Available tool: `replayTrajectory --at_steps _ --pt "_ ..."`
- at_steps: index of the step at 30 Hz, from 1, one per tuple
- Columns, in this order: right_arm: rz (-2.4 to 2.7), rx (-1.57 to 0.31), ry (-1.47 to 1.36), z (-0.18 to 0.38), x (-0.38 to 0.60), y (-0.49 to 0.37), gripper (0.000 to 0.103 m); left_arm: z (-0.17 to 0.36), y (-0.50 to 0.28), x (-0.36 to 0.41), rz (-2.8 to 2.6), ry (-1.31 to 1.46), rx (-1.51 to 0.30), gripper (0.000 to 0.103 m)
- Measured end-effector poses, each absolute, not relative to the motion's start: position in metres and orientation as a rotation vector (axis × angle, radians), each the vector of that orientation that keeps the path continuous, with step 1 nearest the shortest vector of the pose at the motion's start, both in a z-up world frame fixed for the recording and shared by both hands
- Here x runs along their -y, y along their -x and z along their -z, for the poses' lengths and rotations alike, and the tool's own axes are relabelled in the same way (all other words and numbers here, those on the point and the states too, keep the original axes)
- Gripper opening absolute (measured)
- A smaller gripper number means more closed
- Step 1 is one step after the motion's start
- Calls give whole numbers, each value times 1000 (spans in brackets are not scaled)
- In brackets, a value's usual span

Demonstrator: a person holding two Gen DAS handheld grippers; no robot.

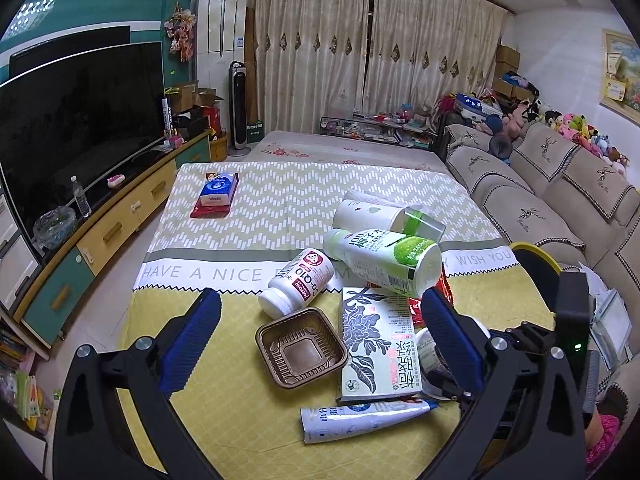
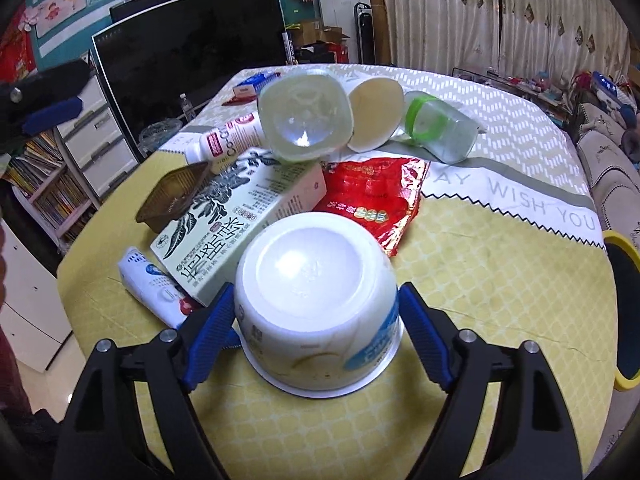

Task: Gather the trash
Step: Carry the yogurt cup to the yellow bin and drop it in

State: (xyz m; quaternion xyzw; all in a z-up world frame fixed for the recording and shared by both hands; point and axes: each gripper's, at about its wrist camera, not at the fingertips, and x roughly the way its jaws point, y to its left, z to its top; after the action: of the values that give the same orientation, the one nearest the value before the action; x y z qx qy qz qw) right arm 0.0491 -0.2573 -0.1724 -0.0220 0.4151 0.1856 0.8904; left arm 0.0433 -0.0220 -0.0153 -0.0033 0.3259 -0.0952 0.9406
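Note:
Trash lies in a heap on the yellow tablecloth (image 1: 224,412). In the left wrist view I see a brown plastic tray (image 1: 301,351), a white pill bottle (image 1: 297,281), a flower-printed carton (image 1: 379,342), a toothpaste tube (image 1: 360,420) and a green-and-white drink bottle (image 1: 384,260). My left gripper (image 1: 320,332) is open above the tray. In the right wrist view an upturned white cup (image 2: 318,300) sits between the blue fingers (image 2: 210,336) of my right gripper (image 2: 320,336), which stands open around it. A red foil wrapper (image 2: 376,196) lies behind the cup.
A yellow-rimmed bin (image 2: 624,312) stands at the table's right edge. A tissue pack (image 1: 216,194) on a red box lies at the far left of the table. A TV (image 1: 76,120) on a cabinet is left, a sofa (image 1: 560,192) right.

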Motion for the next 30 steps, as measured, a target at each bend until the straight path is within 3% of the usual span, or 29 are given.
replayTrajectory --at_steps 11,19,30 --pt "-370 -797 -13 137 290 -32 77 19 -49 34 208 -13 -675 98" --pt "-62 -740 -121 120 410 -44 78 23 -53 45 224 -34 -686 98" --pt "326 -907 -204 193 568 -100 78 29 -60 70 239 -72 -704 98"
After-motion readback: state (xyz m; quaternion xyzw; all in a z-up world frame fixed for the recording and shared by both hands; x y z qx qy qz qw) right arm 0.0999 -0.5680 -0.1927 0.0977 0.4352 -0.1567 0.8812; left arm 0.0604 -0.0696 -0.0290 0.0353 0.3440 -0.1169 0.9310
